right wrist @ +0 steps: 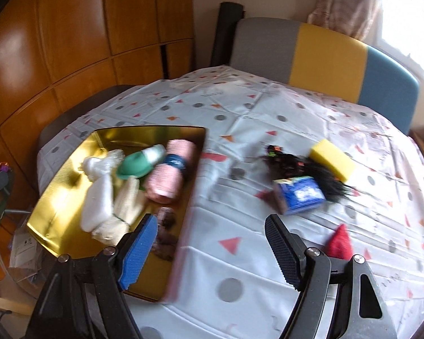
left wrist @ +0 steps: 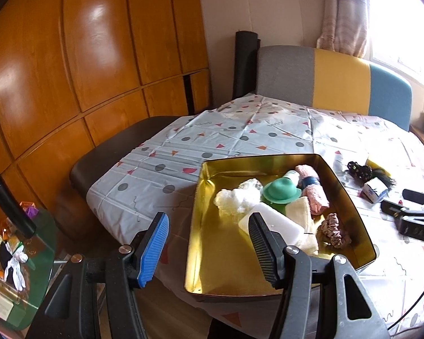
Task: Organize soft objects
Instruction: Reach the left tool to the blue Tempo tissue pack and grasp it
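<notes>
A gold tin tray [left wrist: 212, 257] [right wrist: 59, 195] on the table holds a pink rolled towel [left wrist: 313, 189] [right wrist: 169, 175], a green hat [left wrist: 281, 190] [right wrist: 134, 163], white fluff [left wrist: 234, 200], a white block [left wrist: 274, 223], a cream cloth [left wrist: 299, 212] and a pink scrunchie [left wrist: 333, 228]. My left gripper [left wrist: 209, 243] is open and empty above the tray's near left corner. My right gripper [right wrist: 212, 248] is open and empty over the cloth beside the tray. On the cloth lie a yellow sponge [right wrist: 332, 159], a black hairy item [right wrist: 302, 166], a blue packet [right wrist: 299, 195] and a red soft piece [right wrist: 339, 243].
The table has a patterned cloth [left wrist: 240, 138] [right wrist: 268, 268]. A grey, yellow and blue chair back [left wrist: 333, 76] stands behind it, a dark chair [left wrist: 110, 163] at the left. A wooden wardrobe [left wrist: 84, 56] fills the left. A small green glass table [left wrist: 22, 268] with clutter is at the lower left.
</notes>
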Motion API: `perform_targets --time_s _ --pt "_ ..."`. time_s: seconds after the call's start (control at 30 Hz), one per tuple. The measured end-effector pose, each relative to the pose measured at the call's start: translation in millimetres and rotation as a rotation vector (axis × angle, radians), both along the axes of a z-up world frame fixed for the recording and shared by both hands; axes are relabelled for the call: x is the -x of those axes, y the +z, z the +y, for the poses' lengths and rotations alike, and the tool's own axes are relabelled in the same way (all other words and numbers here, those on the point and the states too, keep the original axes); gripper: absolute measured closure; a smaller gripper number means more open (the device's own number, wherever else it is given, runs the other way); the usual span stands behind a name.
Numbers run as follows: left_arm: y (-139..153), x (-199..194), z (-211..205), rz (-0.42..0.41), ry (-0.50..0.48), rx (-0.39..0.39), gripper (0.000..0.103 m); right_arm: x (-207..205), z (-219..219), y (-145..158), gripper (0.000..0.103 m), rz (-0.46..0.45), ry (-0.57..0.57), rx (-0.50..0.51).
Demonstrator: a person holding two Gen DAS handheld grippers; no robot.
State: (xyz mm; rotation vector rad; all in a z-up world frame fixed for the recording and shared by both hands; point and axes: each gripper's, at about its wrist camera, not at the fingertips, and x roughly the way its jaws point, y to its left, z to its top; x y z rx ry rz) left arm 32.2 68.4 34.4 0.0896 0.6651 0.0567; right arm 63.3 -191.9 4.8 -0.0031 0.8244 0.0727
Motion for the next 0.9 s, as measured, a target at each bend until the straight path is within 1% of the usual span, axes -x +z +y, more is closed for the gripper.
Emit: perform_targets --time_s 0.33,0.5,0.6,0.73,0.83,0.9 --pt "-2 -10 -44 0.018 -0.104 -0.041 0.043 28 -103 3 0.024 -0.006 -0.213 0.037" --pt "-3 -19 -76 0.036 -0.182 -0.068 0.043 43 -149 -5 0.023 -0.003 -0.311 0.044" --pt "0 -26 -100 0.032 -0.246 -0.091 0.043 51 -174 -12 0.022 -0.005 -0.371 0.026" --pt "4 -40 -139 0.043 -0.335 -0.100 0.043 60 -201 -23 0.022 -0.004 -0.446 -0.028" --pt "4 -52 -174 0.056 -0.412 -0.117 0.043 60 -212 -30 0.022 0.008 -0.461 -0.054" --pt "-2 -63 -201 0.094 -0.473 -0.117 0.043 61 -216 -32 0.022 0.014 -0.463 -0.067"
